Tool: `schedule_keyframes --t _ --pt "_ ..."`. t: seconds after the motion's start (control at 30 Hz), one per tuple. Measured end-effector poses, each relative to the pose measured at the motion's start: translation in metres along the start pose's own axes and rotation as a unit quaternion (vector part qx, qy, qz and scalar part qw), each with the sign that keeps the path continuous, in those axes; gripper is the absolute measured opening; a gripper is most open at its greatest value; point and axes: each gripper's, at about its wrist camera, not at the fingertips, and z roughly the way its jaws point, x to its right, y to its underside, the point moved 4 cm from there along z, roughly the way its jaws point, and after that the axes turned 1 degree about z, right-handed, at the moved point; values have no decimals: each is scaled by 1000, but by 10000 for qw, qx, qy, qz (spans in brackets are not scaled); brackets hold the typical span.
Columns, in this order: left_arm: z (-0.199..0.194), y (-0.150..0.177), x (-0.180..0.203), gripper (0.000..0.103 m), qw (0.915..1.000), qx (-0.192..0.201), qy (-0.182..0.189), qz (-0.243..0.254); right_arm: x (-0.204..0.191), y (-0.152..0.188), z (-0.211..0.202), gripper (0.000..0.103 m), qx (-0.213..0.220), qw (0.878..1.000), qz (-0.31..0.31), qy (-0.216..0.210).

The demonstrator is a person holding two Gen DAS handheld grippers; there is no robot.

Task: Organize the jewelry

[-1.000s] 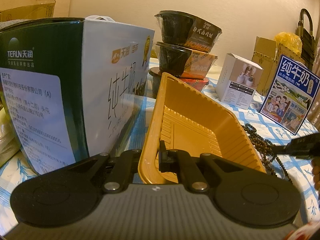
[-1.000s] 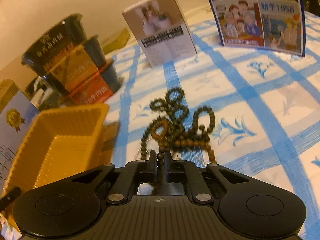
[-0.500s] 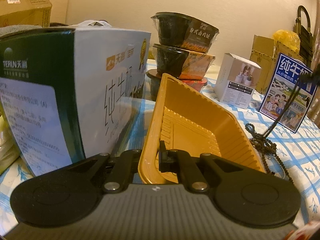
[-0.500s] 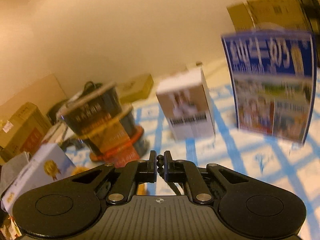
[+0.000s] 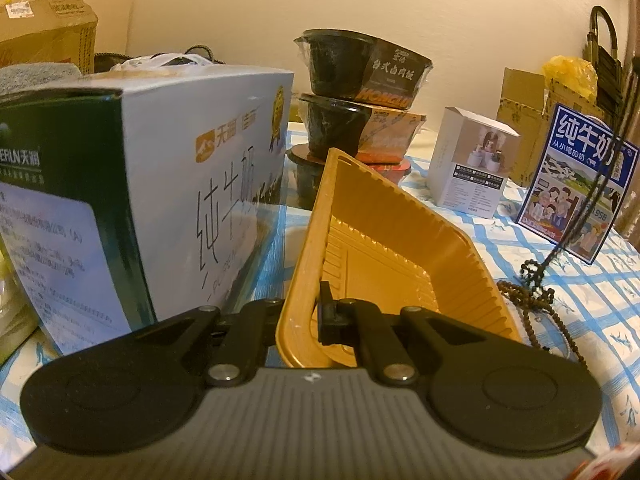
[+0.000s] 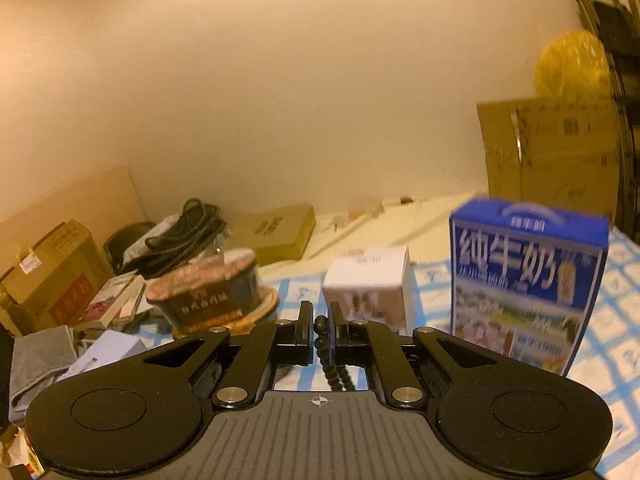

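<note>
My left gripper (image 5: 310, 312) is shut on the near rim of a yellow plastic tray (image 5: 384, 256), which is tilted up on the blue-checked tablecloth. My right gripper (image 6: 320, 330) is shut on a dark bead necklace (image 6: 326, 354) and holds it high. In the left wrist view the necklace (image 5: 568, 236) hangs as a taut strand from the upper right. Its lower end (image 5: 532, 284) still lies coiled on the cloth just right of the tray.
A large milk carton box (image 5: 132, 192) stands left of the tray. Stacked black food bowls (image 5: 352, 92) stand behind it. A small white box (image 5: 472, 168) and a blue milk carton (image 5: 580, 180) stand at the right. Cardboard boxes (image 6: 52, 276) line the wall.
My right gripper rose from the table with the necklace, pulling the strand up taut. The coil on the cloth has shrunk. The left gripper and tray stayed in place.
</note>
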Motion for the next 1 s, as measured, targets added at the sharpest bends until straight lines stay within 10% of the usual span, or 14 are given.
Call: schedule_keyframes --t 1.0 --pt "-1 -6 5 6 10000 48 58 60 -62 -91 -77 7 285 9957 -878 -118"
